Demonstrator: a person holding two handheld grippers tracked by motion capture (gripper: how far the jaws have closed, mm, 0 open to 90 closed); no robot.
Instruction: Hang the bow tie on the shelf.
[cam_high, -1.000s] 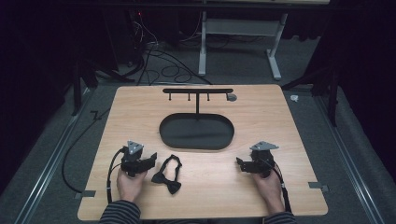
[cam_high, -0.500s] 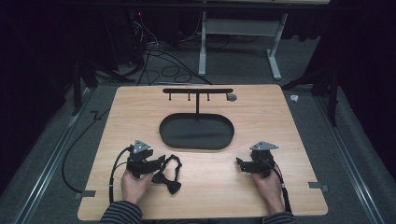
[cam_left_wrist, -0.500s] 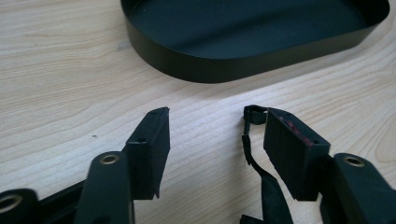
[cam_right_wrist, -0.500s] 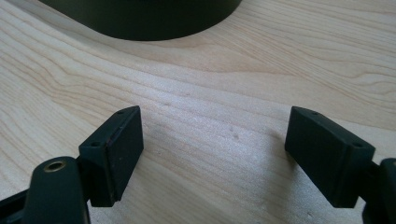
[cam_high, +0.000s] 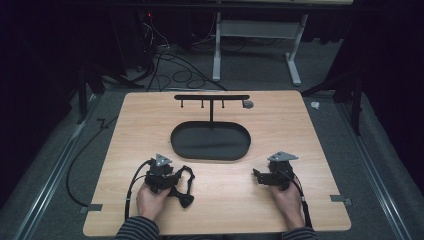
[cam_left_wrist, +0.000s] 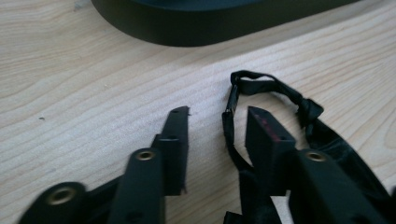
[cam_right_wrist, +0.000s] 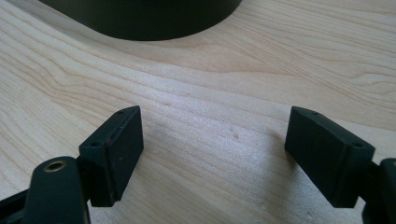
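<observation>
The pale wooden tabletop (cam_high: 300, 130) lies under both tools, its grain running across each gripper view. Ahead of both sets of jaws sits the black oval metal tray (cam_high: 210, 141), from whose far edge rises a thin black T-shaped stand with small pegs (cam_high: 211, 98); the tray's dark wall (cam_left_wrist: 196, 32) crosses the top of the left gripper view and its curved end (cam_right_wrist: 140, 23) the top of the right gripper view. The right gripper (cam_high: 261, 177) rests low on the wood to the right of the tray's near end, jaws spread wide with only bare table between them. The left gripper (cam_high: 172, 181) is at the tray's near left, its jaws half closed after just drawing together, and the black fabric bow tie with its thin strap (cam_high: 184, 186) lies at its tips. The strap (cam_left_wrist: 229, 122) runs up the gap close along the right-hand jaw, looping beyond the tips, while the other jaw stands clear, so nothing is pinched yet.
</observation>
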